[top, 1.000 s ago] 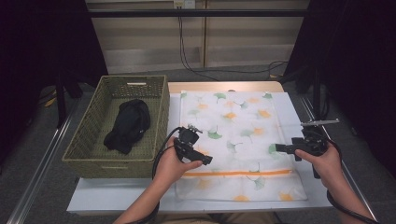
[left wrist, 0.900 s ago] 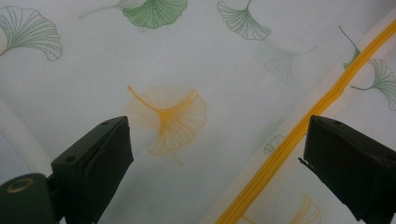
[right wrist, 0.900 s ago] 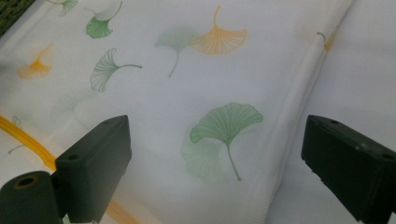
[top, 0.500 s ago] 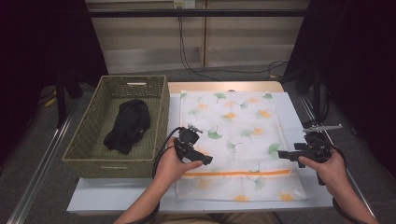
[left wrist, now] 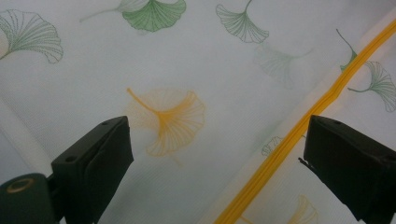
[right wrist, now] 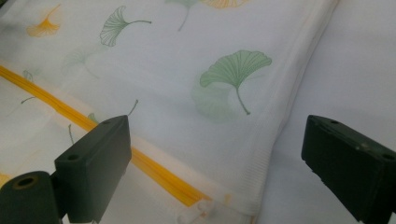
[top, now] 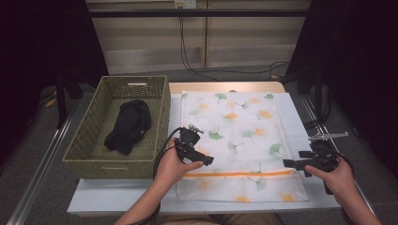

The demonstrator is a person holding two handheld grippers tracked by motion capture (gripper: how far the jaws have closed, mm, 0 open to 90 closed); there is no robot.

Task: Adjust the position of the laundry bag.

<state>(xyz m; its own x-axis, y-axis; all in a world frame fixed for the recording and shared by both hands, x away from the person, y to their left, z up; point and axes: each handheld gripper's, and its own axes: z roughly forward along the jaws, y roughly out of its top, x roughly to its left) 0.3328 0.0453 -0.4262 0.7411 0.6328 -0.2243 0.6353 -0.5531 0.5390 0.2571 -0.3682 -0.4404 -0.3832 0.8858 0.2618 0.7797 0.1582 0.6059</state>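
Observation:
A white mesh laundry bag (top: 234,126) printed with ginkgo leaves lies flat on the table, with an orange zipper (top: 239,174) running across its near part. My left gripper (top: 206,160) hovers over the bag's left side just above the zipper, open, nothing between its jaws. In the left gripper view the gripper (left wrist: 217,158) looks down on the bag (left wrist: 187,60) and the zipper (left wrist: 299,133). My right gripper (top: 287,162) is open at the bag's right edge. The right gripper view shows this gripper (right wrist: 217,158) above the zipper (right wrist: 154,168) and its white pull (right wrist: 198,210).
A woven green basket (top: 89,154) stands left of the bag and holds a black garment (top: 129,124). The white table (top: 117,197) shows bare surface at the front left and along the right edge (right wrist: 355,60). Cables and shelving lie beyond the far edge.
My right gripper has drawn back toward the person and sunk lower beside the bag's right edge. The left gripper has stayed almost still.

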